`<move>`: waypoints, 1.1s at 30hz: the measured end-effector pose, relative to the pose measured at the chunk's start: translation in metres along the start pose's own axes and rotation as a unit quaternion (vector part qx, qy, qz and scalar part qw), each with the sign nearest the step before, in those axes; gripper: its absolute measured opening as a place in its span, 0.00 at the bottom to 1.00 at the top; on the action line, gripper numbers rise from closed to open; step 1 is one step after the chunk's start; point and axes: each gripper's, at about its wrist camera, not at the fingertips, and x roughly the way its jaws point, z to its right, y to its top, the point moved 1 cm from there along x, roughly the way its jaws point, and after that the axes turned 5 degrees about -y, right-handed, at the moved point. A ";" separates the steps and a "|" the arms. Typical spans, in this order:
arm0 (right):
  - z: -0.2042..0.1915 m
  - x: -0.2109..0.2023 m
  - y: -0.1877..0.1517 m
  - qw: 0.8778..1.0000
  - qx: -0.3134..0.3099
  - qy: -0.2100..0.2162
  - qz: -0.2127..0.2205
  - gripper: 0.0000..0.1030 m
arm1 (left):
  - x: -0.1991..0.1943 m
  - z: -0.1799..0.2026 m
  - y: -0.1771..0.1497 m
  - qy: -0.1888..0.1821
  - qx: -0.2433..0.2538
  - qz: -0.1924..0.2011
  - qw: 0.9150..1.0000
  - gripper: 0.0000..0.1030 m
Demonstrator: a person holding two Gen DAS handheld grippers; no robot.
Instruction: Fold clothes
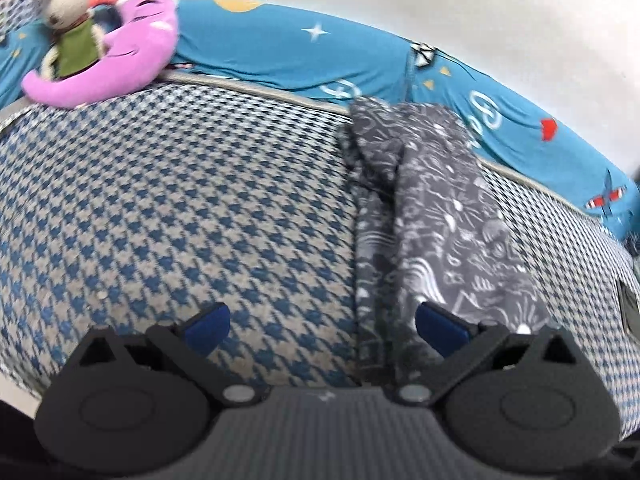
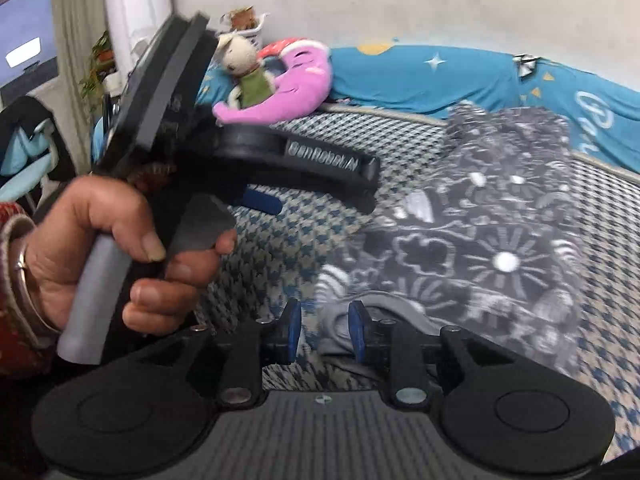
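"GenRobot.AI" lettering on left tongs (image 2: 260, 204); patterned garment (image 2: 480, 248) beside

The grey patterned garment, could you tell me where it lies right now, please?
The grey patterned garment lies on the houndstooth bed cover, right of centre in the left wrist view, its far end near the blue pillow.

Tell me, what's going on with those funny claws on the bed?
A person is folding clothes with a gripper in each hand. A grey patterned garment lies in a long strip on the checked bed. The left gripper is wide open above the bed by the garment's near end, holding nothing. The right gripper has its jaws close together at a grey edge of the garment, but blur hides whether it grips. A hand holds the left gripper's handle.
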 end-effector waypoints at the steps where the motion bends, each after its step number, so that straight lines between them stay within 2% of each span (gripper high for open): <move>1: 0.004 -0.005 -0.001 1.000 0.007 -0.006 0.003 0.26 | 0.001 0.003 -0.001 0.001 0.006 -0.001 1.000 1.00; 7: 0.038 -0.032 -0.009 0.993 0.080 -0.082 0.014 0.28 | 0.013 0.013 -0.006 0.010 0.029 -0.022 0.999 1.00; 12: 0.072 -0.046 -0.014 0.974 0.166 -0.150 0.022 0.35 | 0.025 0.019 -0.012 0.030 0.045 -0.045 0.998 1.00; 14: 0.088 -0.049 -0.018 0.965 0.205 -0.161 0.020 0.44 | 0.029 0.021 -0.015 0.038 0.053 -0.058 0.996 1.00; 19: 0.120 -0.043 -0.024 0.944 0.305 -0.125 0.006 0.48 | 0.030 0.020 -0.020 0.046 0.058 -0.073 0.995 1.00; 22: 0.127 -0.034 -0.027 0.935 0.338 -0.105 -0.006 0.50 | 0.028 0.016 -0.024 0.046 0.054 -0.078 0.994 1.00; 25: 0.130 -0.024 -0.031 0.928 0.356 -0.107 -0.023 0.55 | 0.026 0.012 -0.025 0.045 0.049 -0.080 0.995 1.00; 27: 0.135 -0.017 -0.035 0.917 0.384 -0.103 -0.035 0.56 | 0.025 0.010 -0.026 0.043 0.047 -0.081 0.995 1.00; 28: 0.137 -0.016 -0.037 0.913 0.394 -0.100 -0.033 0.55 | 0.024 0.009 -0.026 0.043 0.047 -0.082 0.995 1.00; 29: 0.136 -0.016 -0.037 0.914 0.393 -0.097 -0.029 0.43 | 0.024 0.009 -0.027 0.044 0.047 -0.082 0.995 1.00; 30: 0.135 -0.015 -0.035 0.919 0.382 -0.096 -0.029 0.33 | 0.023 0.008 -0.027 0.044 0.047 -0.081 0.995 1.00; 32: 0.128 -0.016 -0.032 0.931 0.348 -0.107 -0.032 0.24 | 0.020 0.007 -0.028 0.049 0.046 -0.080 0.994 1.00; 33: 0.124 -0.016 -0.031 0.937 0.329 -0.111 -0.034 0.23 | 0.019 0.006 -0.028 0.052 0.046 -0.080 0.994 1.00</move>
